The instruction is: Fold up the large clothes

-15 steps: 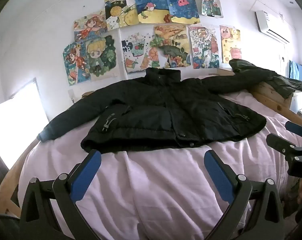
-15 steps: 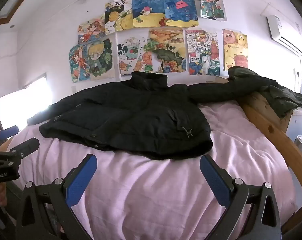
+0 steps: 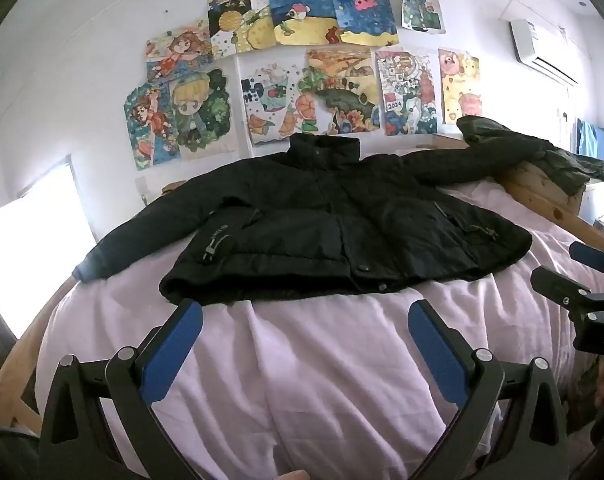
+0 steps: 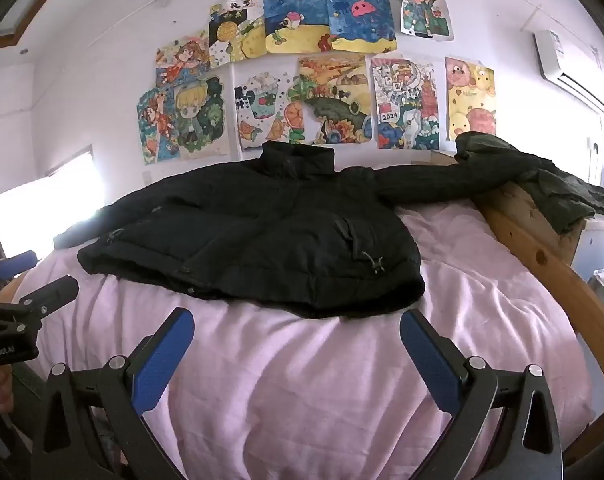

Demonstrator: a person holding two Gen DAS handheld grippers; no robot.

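Left wrist view shows little changed since a moment ago: black jacket (image 3: 333, 232) lies spread flat on the bed (image 3: 341, 380), unfolded; left hand-held gripper (image 3: 305, 322) and right hand-held gripper (image 4: 296, 328) gape wide, empty, short of its hem.

White wall (image 3: 82, 92) behind the bed (image 3: 341, 380), covered with a cluster of colourful drawings (image 3: 302, 76) taped up in two rows. Bed has a pale pink sheet (image 4: 321, 380) and a light wooden frame (image 4: 541, 256) along the right. Bright window (image 3: 26, 256) at left, blown out. Air conditioner (image 4: 569, 64) high on the right wall. Daylight, soft.
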